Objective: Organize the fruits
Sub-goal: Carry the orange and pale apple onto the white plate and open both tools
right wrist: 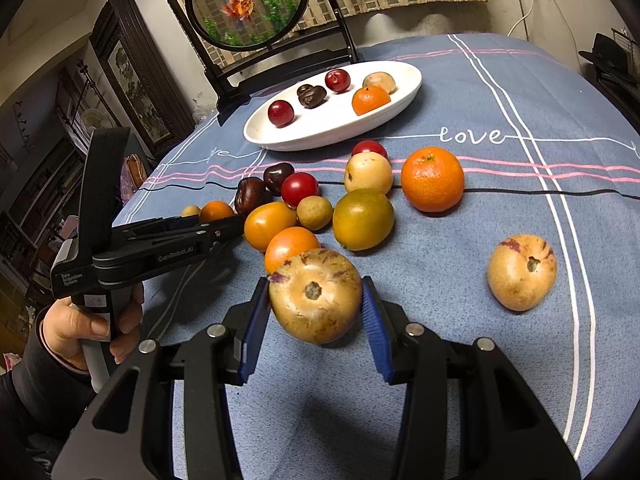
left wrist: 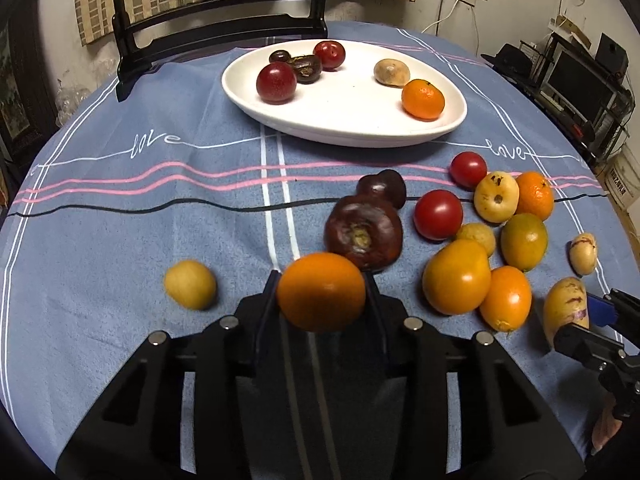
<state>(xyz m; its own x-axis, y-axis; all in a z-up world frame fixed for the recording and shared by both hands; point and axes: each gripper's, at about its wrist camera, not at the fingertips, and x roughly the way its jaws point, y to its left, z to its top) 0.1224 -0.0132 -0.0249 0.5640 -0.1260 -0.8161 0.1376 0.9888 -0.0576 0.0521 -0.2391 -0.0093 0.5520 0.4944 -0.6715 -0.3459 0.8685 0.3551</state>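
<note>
The tablecloth [left wrist: 120, 208] is grey-blue, crossed by white, pink and black lines, with "love" written in white. The oval plate [left wrist: 360, 120] is plain white and carries two dark red plums [left wrist: 276, 82], brown-black chestnuts [left wrist: 306, 68], a tan fruit [left wrist: 392, 73] and an orange tangerine [left wrist: 423, 99]. The orange fruit [left wrist: 321, 292] sits between black fingers. The melon [right wrist: 316, 295] is yellow-tan with purple streaks, between blue pads [right wrist: 254, 332].
</note>
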